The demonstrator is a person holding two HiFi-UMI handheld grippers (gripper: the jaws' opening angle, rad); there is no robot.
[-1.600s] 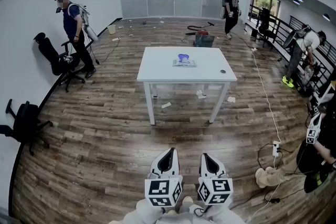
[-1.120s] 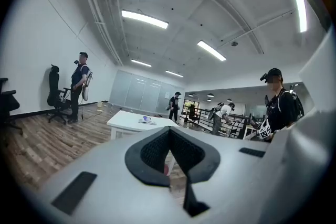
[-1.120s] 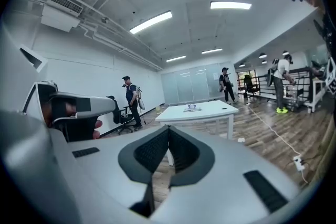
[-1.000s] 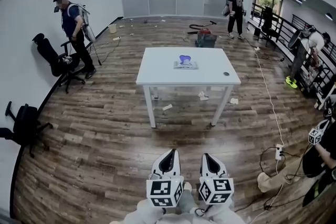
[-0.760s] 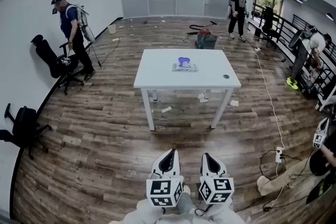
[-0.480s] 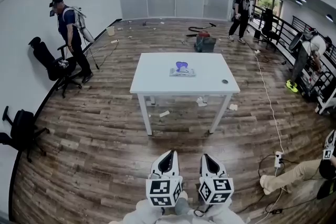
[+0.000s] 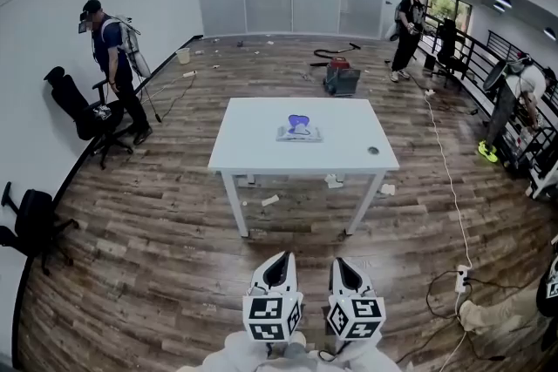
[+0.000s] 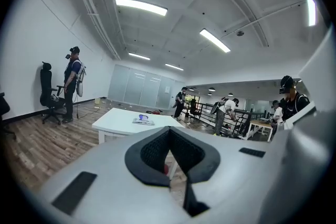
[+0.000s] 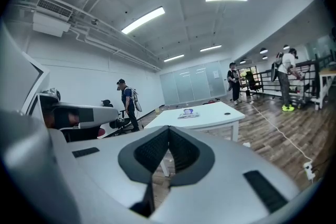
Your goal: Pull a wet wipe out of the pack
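The wet wipe pack (image 7: 299,131) lies flat near the middle of the white table (image 7: 253,154), with a blue-purple patch on top. It also shows small and far off in the left gripper view (image 8: 140,119) and the right gripper view (image 9: 188,113). My left gripper (image 7: 279,260) and right gripper (image 7: 339,264) sit side by side at the bottom of the head view, well short of the table, over the wood floor. Both point toward the table. The left gripper (image 8: 169,131) and the right gripper (image 9: 169,131) have their jaws together with nothing between them.
A small dark round object (image 7: 373,150) lies near the table's right front corner. Paper scraps (image 7: 270,199) lie under the table. A power strip (image 7: 459,278) and its cables trail at the right. Two office chairs (image 7: 80,107) stand by the left wall; three people stand around the room.
The head view has come closer to the table, which now sits lower and larger. The person at the back right has walked further right. Both grippers keep their place and stay shut.
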